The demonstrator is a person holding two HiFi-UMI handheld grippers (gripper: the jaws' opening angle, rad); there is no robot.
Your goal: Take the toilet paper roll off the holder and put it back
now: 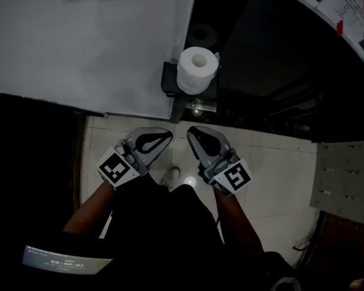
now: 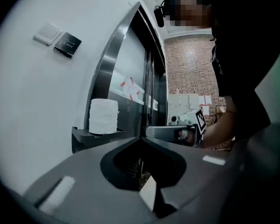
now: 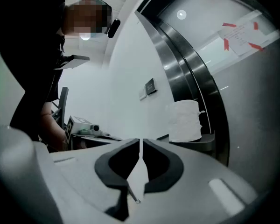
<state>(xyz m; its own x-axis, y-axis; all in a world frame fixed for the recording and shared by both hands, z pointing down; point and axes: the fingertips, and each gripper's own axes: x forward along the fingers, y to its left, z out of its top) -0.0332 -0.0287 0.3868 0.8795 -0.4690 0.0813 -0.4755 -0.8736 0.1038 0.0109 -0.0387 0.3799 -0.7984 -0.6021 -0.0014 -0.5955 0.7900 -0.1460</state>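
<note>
The toilet paper roll point(image 1: 197, 70) is set upright, core vertical, on the holder point(image 1: 168, 79) at the wall's edge. It lies ahead of both grippers, well apart. The right gripper point(image 1: 197, 137) is judged slightly nearer than the left gripper point(image 1: 161, 139). Both pairs of jaws are closed on nothing.

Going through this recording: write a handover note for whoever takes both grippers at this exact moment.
Left gripper: jaws together, nothing between them.
Right gripper: jaws together, empty.
Toilet paper roll: standing upright on the dark holder at the corner of the white wall. Both grippers point toward it but are well short of it and touch nothing.
Done: can't tell from this moment alone. The roll is either untouched or already put back.
Left, if not started: open a gripper, take the roll off the holder, then set it back upright.
</note>
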